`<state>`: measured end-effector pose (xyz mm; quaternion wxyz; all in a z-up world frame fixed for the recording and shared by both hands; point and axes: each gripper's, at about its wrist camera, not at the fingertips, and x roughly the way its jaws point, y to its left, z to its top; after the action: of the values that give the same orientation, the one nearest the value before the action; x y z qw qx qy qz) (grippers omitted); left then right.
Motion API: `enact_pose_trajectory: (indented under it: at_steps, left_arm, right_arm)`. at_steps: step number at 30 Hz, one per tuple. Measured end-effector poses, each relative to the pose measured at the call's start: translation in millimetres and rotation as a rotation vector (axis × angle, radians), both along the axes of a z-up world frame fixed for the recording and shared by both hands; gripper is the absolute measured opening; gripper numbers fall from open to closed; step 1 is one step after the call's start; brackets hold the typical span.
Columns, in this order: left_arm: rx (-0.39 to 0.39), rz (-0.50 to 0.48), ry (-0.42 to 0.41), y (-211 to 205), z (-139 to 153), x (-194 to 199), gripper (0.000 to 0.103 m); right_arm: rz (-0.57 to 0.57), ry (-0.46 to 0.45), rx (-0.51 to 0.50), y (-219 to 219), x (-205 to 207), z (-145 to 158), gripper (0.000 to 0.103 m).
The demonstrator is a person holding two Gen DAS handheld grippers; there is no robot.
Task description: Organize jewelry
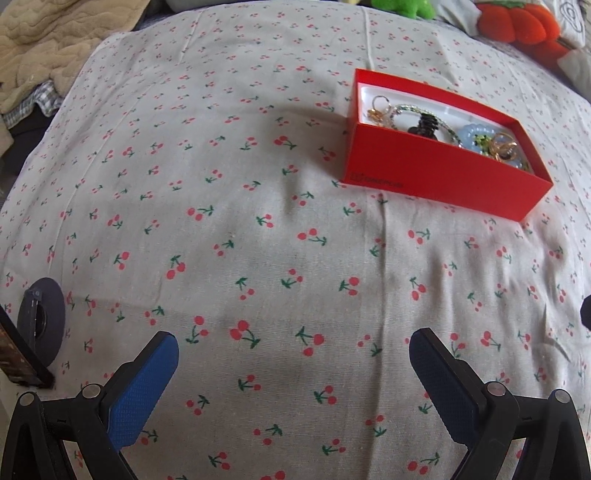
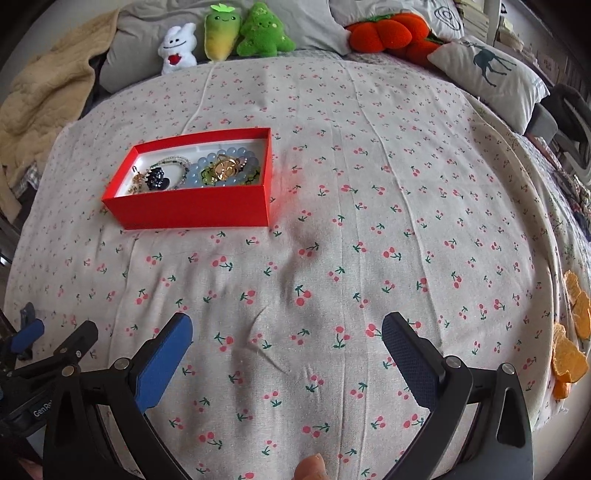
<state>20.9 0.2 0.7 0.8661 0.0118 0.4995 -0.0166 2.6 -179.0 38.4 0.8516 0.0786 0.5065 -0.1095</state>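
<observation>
1. While both grippers hang over the cloth (image 2: 369,177), the red box (image 2: 192,206) sits on it well ahead of them, apart from both.
2. Left gripper (image 1: 293,343): jaws spread wide, nothing between the blue pads (image 1: 144,391), only cherry-print fabric below.
3. Right gripper (image 2: 286,325): jaws likewise spread wide and empty, with a fingertip (image 2: 310,467) showing at the bottom edge of its view.
4. From the left wrist view the box (image 1: 443,177) lies ahead and to the right; from the right wrist view it lies ahead and to the left.
5. Inside the box lie the jewelry pieces: a pale blue bead bracelet (image 2: 236,153), a gold piece (image 2: 225,166) on top of it, a thin beaded chain (image 2: 173,160), a dark clip (image 2: 157,179) and small gold bits (image 2: 137,181) at the left end.
6. Plush toys (image 2: 225,33) line the far edge of the bed, beside an orange plush (image 2: 384,33) and a deer pillow (image 2: 491,70).
7. Orange peel pieces (image 2: 570,347) lie at the right edge of the right wrist view.
8. A tan blanket (image 2: 44,96) is bunched at the far left.
</observation>
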Motion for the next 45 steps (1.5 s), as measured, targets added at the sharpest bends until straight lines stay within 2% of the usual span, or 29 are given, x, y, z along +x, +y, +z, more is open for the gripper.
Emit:
enact_pose_trajectory:
  at_steps: [14,45]
  left_arm:
    - [0.01,0.003,-0.03,4,6,-2,0.102]
    - [0.039,-0.008,-0.044,2,6,-4,0.102]
  right_arm:
    - [0.023,0.01,-0.011,18,5,-5,0.103]
    - [0.019,0.029,-0.009,18,4,-9,0.103]
